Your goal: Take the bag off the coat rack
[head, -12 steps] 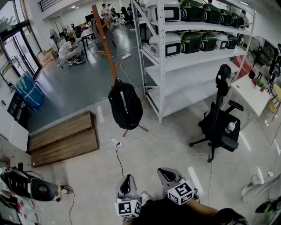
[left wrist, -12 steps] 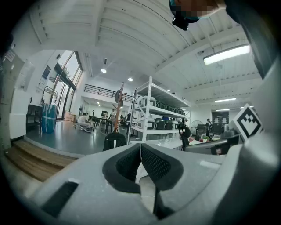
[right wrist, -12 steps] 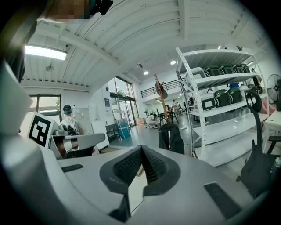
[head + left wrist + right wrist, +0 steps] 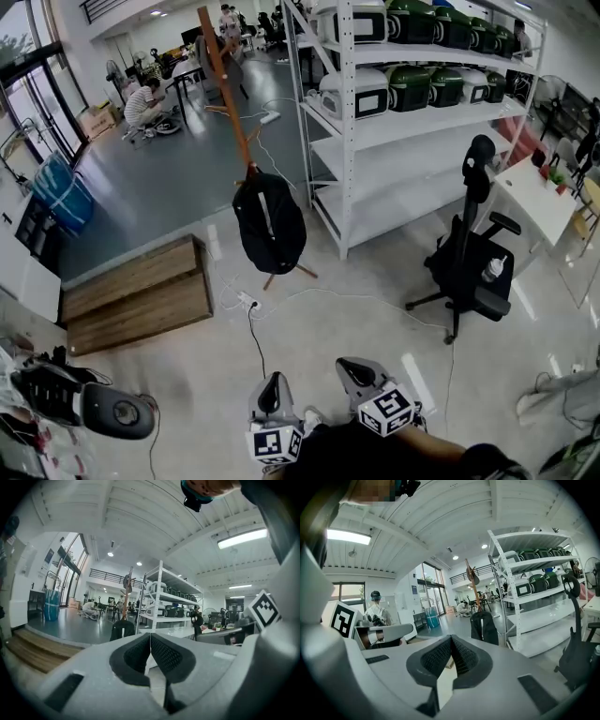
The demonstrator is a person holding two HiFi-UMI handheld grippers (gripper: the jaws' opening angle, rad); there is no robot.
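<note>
both jaws closed empty, i'm well off the black bag point(image 4: 270, 223); yanking could tip the coat rack point(image 4: 228, 89).

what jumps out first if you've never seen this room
A black bag hanging on a tall wooden coat rack stands mid-floor, straight ahead. Right of it rises a white shelf unit with green and white cookers on its upper shelves. A black office chair stands nearer, on the right.

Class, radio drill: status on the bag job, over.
Left hand-held gripper shut, empty; right hand-held gripper likewise. Bag hangs on rack, far off. Cable on floor between.
</note>
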